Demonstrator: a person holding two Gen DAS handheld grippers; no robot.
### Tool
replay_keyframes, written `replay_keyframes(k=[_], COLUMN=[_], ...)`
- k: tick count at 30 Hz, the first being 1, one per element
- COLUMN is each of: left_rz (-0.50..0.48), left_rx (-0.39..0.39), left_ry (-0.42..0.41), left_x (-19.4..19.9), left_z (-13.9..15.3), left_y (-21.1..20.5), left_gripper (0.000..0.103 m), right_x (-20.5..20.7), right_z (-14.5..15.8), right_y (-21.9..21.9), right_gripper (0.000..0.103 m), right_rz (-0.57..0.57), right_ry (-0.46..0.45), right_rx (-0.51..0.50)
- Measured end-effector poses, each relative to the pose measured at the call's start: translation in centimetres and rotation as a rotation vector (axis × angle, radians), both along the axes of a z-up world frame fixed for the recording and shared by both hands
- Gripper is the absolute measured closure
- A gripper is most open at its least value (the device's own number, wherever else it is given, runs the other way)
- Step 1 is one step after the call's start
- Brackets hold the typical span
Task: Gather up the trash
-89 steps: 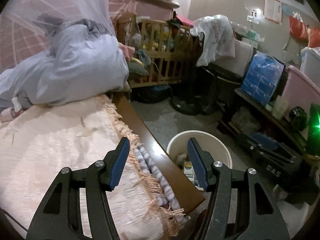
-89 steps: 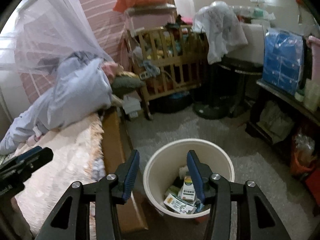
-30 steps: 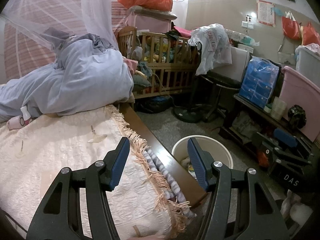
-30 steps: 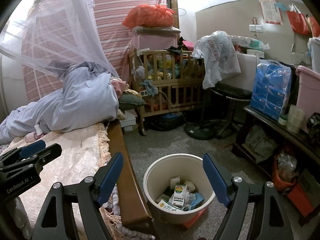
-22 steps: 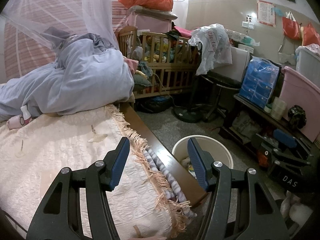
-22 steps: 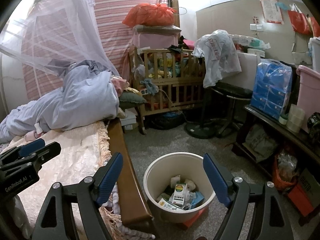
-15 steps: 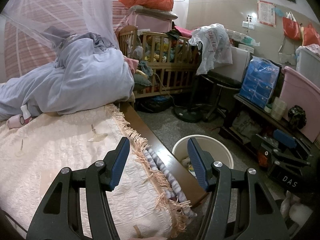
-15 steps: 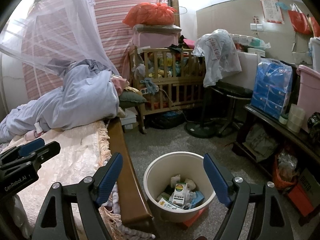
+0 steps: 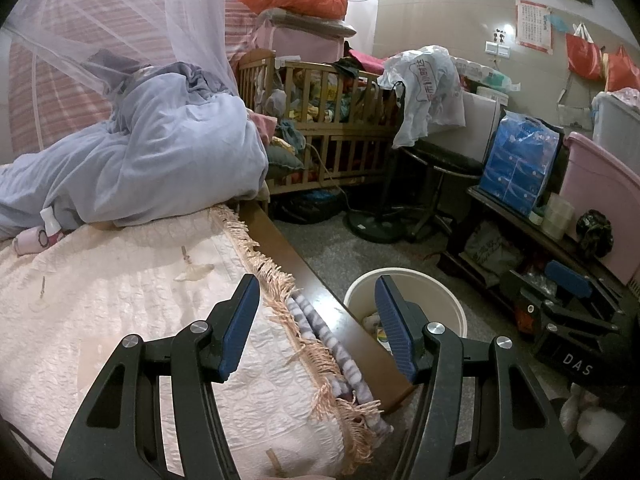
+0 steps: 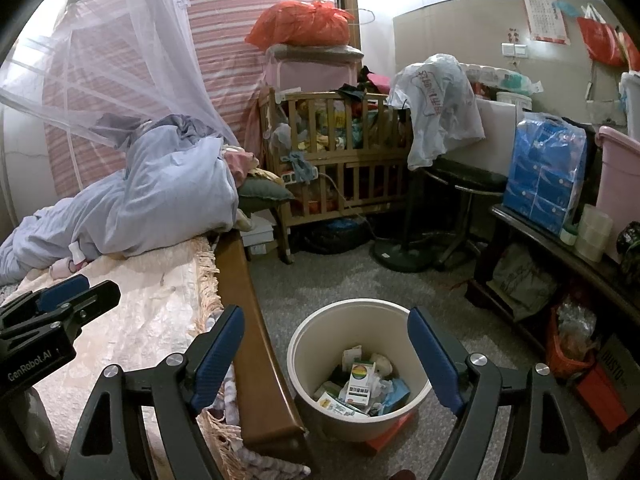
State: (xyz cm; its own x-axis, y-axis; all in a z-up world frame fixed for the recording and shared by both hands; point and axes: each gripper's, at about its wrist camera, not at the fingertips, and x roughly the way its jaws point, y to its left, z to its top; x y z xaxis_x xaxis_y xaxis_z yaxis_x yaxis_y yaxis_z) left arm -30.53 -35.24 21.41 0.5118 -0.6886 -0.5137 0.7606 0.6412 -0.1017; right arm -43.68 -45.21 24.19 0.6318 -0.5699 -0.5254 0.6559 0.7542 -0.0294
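With both your left gripper (image 9: 316, 324) and right gripper (image 10: 326, 354) spread and empty, you look between pickups: the cream bin (image 10: 304, 336) of cartons (image 10: 360, 384) sits on the floor beside the bed (image 9: 120, 300), so find the next scrap.
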Motion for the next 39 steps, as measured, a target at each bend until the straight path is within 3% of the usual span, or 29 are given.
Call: replay_keyframes(k=[39], left_rz=[0.006], left_rx=[0.012], left_ry=[0.004], left_x=[-0.5], left_z=[-1.6], left_y=[0.1], left_gripper=[0.044], right_x=[-0.1], right_z=[-1.6], right_y=[-0.8], right_gripper=[0.021], right_rz=[0.009], right_ry=[0.029], right_rx=[0.022])
